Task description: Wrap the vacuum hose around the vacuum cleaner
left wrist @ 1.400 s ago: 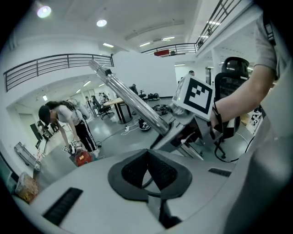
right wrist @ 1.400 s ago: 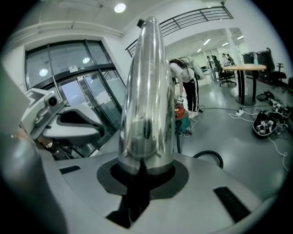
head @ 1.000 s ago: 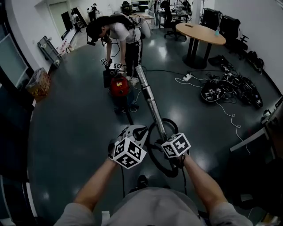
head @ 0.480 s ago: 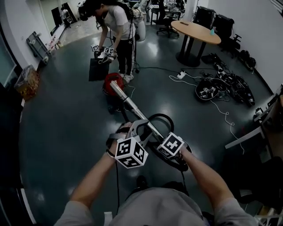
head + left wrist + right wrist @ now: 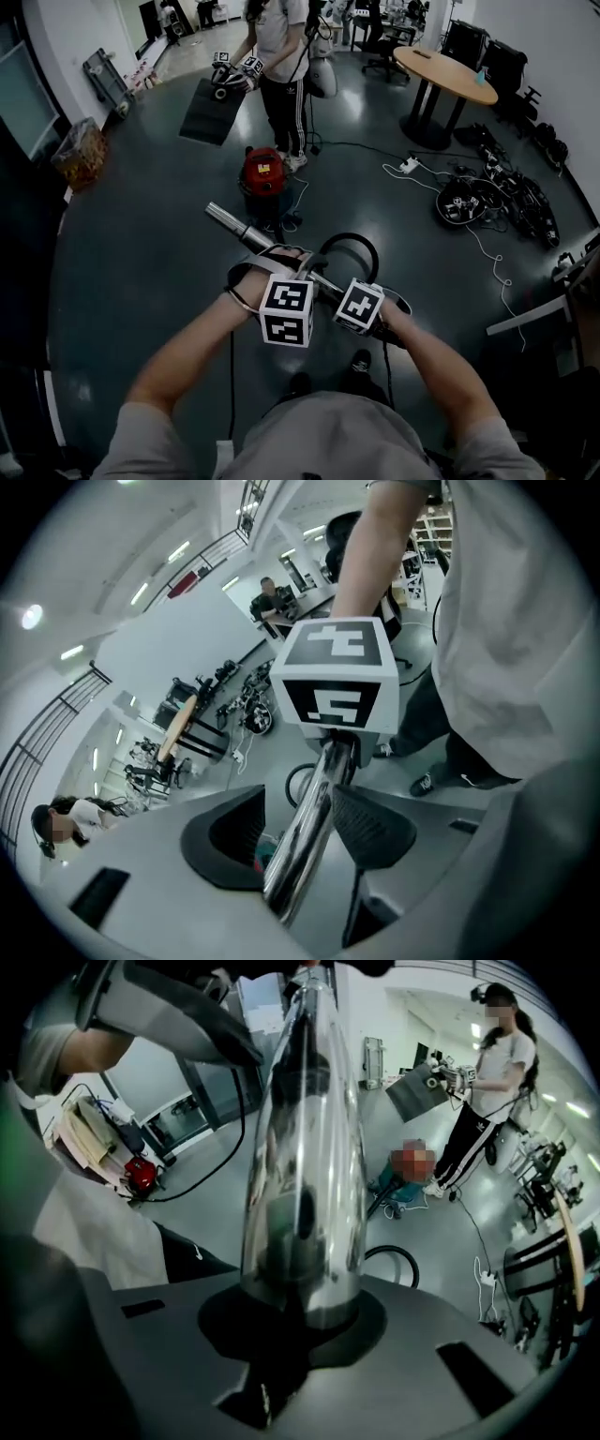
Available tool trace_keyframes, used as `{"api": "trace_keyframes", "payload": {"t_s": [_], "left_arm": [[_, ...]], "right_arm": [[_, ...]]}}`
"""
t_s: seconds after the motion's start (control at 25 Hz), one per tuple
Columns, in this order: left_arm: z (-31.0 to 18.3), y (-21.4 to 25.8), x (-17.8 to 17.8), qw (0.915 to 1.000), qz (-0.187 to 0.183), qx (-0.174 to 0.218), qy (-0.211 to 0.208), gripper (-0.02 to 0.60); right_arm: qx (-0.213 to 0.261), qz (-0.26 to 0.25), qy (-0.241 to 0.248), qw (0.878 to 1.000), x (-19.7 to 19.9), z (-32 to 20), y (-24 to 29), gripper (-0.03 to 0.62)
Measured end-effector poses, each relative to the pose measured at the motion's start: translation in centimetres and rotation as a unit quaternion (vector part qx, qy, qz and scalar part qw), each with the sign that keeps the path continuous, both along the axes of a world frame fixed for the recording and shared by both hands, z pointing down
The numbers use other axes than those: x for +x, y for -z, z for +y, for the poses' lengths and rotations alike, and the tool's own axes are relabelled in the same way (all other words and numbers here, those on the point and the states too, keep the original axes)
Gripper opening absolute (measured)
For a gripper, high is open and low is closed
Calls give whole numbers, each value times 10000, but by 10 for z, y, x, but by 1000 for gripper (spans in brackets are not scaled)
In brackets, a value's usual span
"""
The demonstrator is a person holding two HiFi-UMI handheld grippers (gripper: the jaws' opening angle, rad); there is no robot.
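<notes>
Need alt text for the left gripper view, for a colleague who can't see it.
The left gripper, whose jaws have just been opening, stands open around the chrome vacuum wand, which runs between the jaws up to a marker cube. Behind are the person's arm and shirt, and a wooden table.

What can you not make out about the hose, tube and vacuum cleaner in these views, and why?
Head view: hose loop's near part, hidden behind the marker cubes.
Head view: vacuum cleaner label, too small to read.
Left gripper view: metal tube far end, behind one of the marker cubes.
</notes>
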State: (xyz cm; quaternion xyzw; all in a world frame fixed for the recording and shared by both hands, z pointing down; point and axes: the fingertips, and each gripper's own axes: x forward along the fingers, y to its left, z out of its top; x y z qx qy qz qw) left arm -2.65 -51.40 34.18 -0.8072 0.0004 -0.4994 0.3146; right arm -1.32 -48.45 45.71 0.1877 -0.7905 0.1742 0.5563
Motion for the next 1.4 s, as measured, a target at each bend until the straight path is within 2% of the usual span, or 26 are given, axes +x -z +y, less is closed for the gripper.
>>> {"api": "trace_keyframes", "payload": {"t_s": [0.08,0.24,0.4,0.52,0.64,0.88,1.12,1.16,1.24,1.4], "left_arm": [[0,-8,1,9989,-307,-314,141,216],[0,-16,18,9926,-478,-1046,385,216],[-3,-33,43,9856,-737,-1426,537,216],[-6,-47,59,9813,-998,-1529,612,216],[-12,-56,76,9788,-1101,-1532,802,216],[-18,-78,97,9692,-1060,-1759,1357,215],[-10,-101,109,9571,-1076,-2082,1706,213],[-9,-103,111,9565,-1043,-2116,1714,210],[-7,-107,116,9572,-969,-2134,1697,165],[-10,-114,127,9583,-767,-2164,1700,160]], "right_arm": [[-32,63,381,9992,5,2,1,63],[-28,312,1088,9936,30,-4,-4,63],[67,505,1666,9847,58,-17,5,63],[86,563,1908,9800,78,-27,4,63],[111,651,2209,9731,99,-35,0,63],[131,952,2791,9554,128,-45,-17,63],[33,1066,3217,9408,146,-38,-28,63],[4,1085,3250,9395,149,-36,-30,63],[-32,1155,3301,9368,155,-35,-32,63],[-25,1255,3300,9356,166,-40,-37,64]]}}
